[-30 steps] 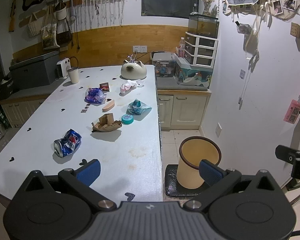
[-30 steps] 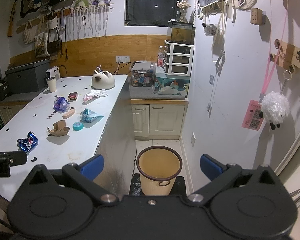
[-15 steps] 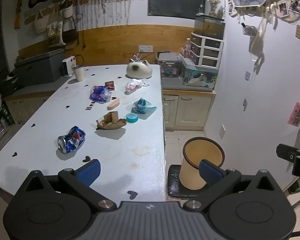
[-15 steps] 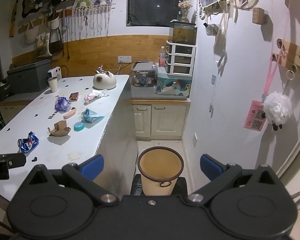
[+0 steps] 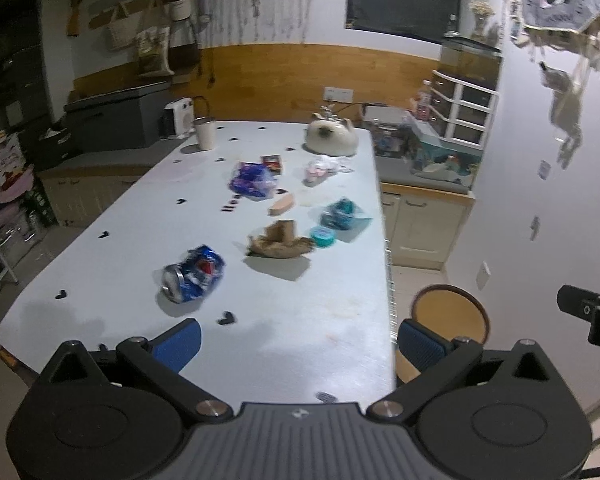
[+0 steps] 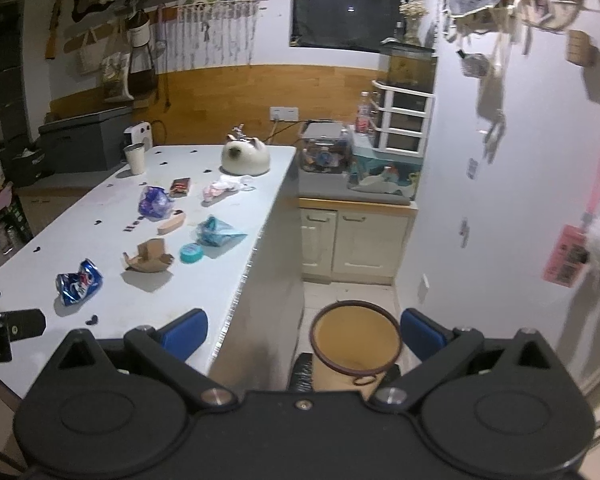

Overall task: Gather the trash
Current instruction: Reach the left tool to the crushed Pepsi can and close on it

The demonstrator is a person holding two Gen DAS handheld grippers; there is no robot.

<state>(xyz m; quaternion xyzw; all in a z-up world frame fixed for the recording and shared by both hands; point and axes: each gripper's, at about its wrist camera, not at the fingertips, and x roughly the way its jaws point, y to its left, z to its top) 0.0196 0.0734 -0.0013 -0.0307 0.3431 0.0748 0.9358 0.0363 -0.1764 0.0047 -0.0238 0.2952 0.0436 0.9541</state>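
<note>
On the pale table (image 5: pixel 100 280) the trash lies scattered along the right half. Nearest is a crushed blue soda can (image 5: pixel 193 274), lying on its side, with a crumpled brown cardboard scrap (image 5: pixel 280 241) just beyond it to the right. A small teal round lid (image 5: pixel 323 236) sits beside the cardboard, and a teal crumpled wrapper (image 5: pixel 342 215) lies just behind that, near the table's right edge. Farther back are a tan wedge-shaped piece (image 5: pixel 282 205), a purple-blue crumpled bag (image 5: pixel 252 180), a small dark red packet (image 5: pixel 271 161) and a pink-and-white wad of wrapper (image 5: pixel 320 169). At the far end stand a cream cat-shaped ornament (image 5: pixel 331 139) and a white cup (image 5: pixel 205 133).

The left gripper (image 5: pixel 298 342) hangs over the near edge of the table, released, its blue pads wide apart with nothing between them; the soda can lies ahead of its left pad, apart from it. The right gripper (image 6: pixel 304 336) hangs to the right of the table, likewise spread and empty. Below it, on the floor by the table's right side, stands a yellow waste bin (image 6: pixel 355 340) with a dark rim, resting on a dark mat (image 6: pixel 300 372). The bin's inside looks bare as far as can be seen. Cream cabinets (image 6: pixel 356 240) stand against the far wall past the bin.
</note>
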